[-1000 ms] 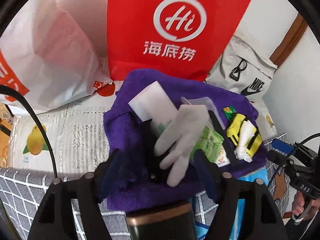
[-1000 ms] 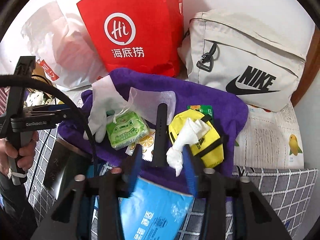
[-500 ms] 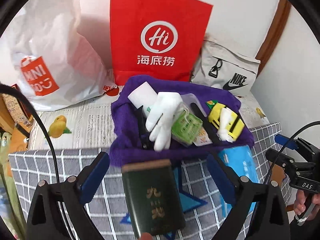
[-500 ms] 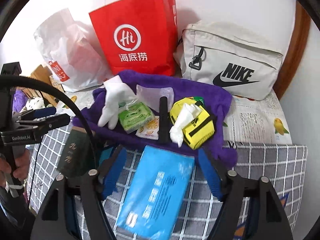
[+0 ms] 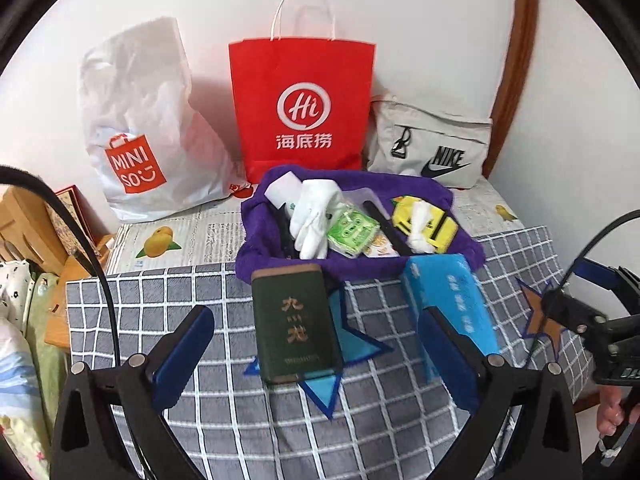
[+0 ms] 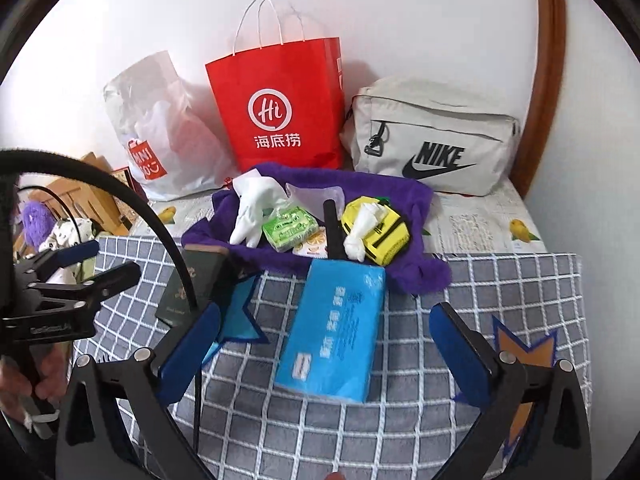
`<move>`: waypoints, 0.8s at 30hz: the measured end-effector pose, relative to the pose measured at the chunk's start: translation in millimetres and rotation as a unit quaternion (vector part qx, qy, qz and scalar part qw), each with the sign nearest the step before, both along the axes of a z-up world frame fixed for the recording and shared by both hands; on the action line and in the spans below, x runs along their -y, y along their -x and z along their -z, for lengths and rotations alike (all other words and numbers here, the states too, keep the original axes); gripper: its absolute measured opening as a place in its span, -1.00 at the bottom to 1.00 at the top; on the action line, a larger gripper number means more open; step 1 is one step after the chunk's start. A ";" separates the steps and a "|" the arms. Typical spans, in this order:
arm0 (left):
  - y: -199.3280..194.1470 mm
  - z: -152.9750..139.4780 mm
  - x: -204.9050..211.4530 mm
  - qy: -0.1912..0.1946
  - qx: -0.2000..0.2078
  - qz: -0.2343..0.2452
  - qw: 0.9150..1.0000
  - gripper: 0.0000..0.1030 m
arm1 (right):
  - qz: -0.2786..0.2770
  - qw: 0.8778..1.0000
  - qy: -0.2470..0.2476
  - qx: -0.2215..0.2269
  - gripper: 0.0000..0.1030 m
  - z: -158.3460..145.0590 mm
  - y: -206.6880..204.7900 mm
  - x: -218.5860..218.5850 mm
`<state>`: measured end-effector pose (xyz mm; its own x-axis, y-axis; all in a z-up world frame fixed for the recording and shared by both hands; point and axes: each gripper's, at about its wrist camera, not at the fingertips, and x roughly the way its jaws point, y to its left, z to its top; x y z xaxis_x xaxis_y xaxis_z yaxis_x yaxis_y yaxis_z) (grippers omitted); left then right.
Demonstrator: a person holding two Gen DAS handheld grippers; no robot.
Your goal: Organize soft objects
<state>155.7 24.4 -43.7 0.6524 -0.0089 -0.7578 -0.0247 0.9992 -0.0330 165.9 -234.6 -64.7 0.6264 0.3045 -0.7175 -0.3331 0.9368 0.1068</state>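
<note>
While both grippers hang apart over the checked cloth: nothing is gripped.
Left gripper (image 5: pixel 316 342): jaws just opened wide, empty.
Right gripper (image 6: pixel 324 340): same, empty.
Soft things: white fabric glove (image 5: pixel 314 216) and crumpled tissue lie on the fluffy purple towel (image 5: pixel 276 258).
Risk: loose pile may spill if the towel is tugged.

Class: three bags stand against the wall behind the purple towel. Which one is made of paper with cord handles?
The red paper bag in the middle. The white plastic Miniso bag and the grey Nike bag flank it.
</note>
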 end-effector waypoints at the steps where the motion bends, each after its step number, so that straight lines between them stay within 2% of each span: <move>1: 8.6 -3.1 3.1 -0.001 0.005 0.002 1.000 1.00 | 0.002 1.000 0.002 0.002 1.00 -0.3 4.3 1.4; 6: 42.9 -13.4 16.2 -0.009 0.025 0.002 1.000 1.00 | 0.010 1.000 -0.006 0.004 1.00 -3.3 32.8 10.3; 12: 75.1 -23.4 27.0 -0.006 0.041 -0.001 0.999 1.00 | 0.042 0.999 0.007 0.016 1.00 -9.7 61.8 21.5; 19: 96.1 -23.8 32.9 -0.012 0.048 -0.007 0.999 1.00 | 0.074 0.997 0.008 0.023 1.00 -12.2 81.5 35.4; 24: 99.8 -18.5 35.1 -0.019 0.040 -0.007 0.999 1.00 | 0.071 0.997 0.016 0.027 1.00 -13.8 90.2 34.6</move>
<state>55.9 -10.7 -25.2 0.7105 0.0280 -0.7031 -0.0378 0.9993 0.0017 75.7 -269.2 -50.9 0.6992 0.1865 -0.6901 -0.2005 0.9778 0.0612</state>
